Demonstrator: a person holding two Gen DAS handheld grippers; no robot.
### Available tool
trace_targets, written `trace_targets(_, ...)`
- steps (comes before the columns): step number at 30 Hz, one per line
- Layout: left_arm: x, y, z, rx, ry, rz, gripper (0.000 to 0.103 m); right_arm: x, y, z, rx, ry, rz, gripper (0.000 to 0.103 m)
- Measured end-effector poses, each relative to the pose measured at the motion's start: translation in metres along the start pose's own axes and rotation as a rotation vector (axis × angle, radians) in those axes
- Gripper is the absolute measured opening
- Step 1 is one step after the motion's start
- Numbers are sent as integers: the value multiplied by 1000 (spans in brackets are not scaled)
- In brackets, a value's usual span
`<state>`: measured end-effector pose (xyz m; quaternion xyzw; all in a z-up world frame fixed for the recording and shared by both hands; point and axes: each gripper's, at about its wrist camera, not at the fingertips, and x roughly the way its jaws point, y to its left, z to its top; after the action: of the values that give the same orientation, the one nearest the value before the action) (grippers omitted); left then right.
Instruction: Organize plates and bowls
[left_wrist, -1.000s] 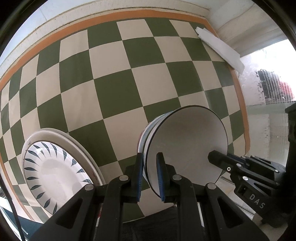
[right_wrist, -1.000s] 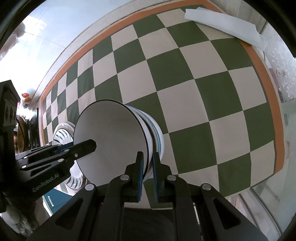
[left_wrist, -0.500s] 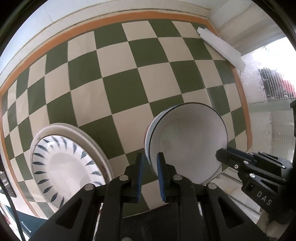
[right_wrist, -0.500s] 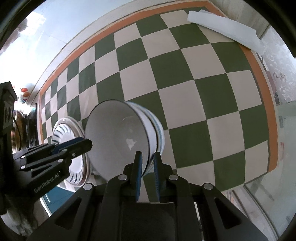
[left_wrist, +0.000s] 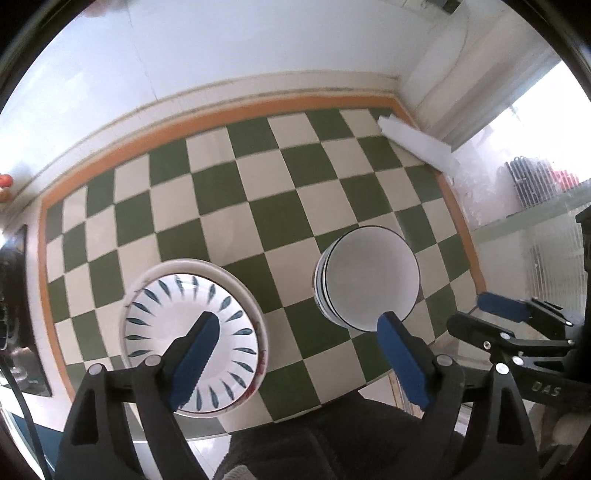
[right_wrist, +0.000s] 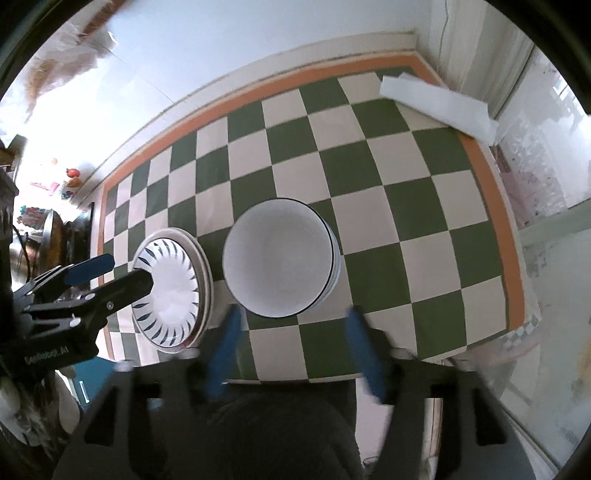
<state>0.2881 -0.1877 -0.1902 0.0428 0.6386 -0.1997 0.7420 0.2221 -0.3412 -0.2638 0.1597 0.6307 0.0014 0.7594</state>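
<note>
Now both grippers hang over the near edge of the tabletop (right_wrist: 436, 206), left gripper (left_wrist: 299, 354) and right gripper (right_wrist: 295, 347) with jaws opening and nothing between them. The bowls (right_wrist: 280, 258) sit stacked near that edge, the plates (left_wrist: 192, 343) just beside them toward the near left corner. Judging by how close both stacks stand to the edge, a careless nudge could tip them off. Green-and-cream checks with an orange border cover the tabletop; a white wall runs along the far edge, and a folded paper (right_wrist: 439, 107) lies at the far right corner.

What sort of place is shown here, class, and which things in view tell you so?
Probably a home dining or kitchen corner: a table under a green-and-cream checked cloth pushed against a white wall, with stacked bowls and patterned plates on it.
</note>
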Motion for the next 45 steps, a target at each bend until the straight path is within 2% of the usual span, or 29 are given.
trace_targets(2, -10, 1, -4, -1, -13, -10, 89, -9, 5, -4, -3, -7, -1, 79)
trace_targets(5, -26, 0, -8, -5, -37, -27, 96, -23, 12, -9, -15, -25, -13, 82)
trace_targets(9, -43, 0, -12, -8, -72, -43, 99, -43, 20, -16, -29, -59, -24, 85)
trace_targets(19, -75, 0, -21, -34, -125, -84, 99, -76, 31, -28, -39, -119, -29, 90)
trace_targets(24, -77, 0, -18, -36, -125, -93, 99, -82, 34, -31, -34, -133, -14, 91)
trace_targets(29, -51, 2, -8, -49, -93, -73, 99, -71, 25, -24, -5, -130, 7, 92)
trace_targets(34, -5, 12, 12, -80, -29, -37, 99, -44, 5, -12, 35, -160, 55, 92)
trace_targets(40, 52, 18, 32, -112, 79, -52, 99, 18, -31, 5, 152, -70, 103, 92)
trace_targets(45, 96, 16, 50, -150, 189, -119, 98, 73, -58, 11, 240, 8, 153, 92)
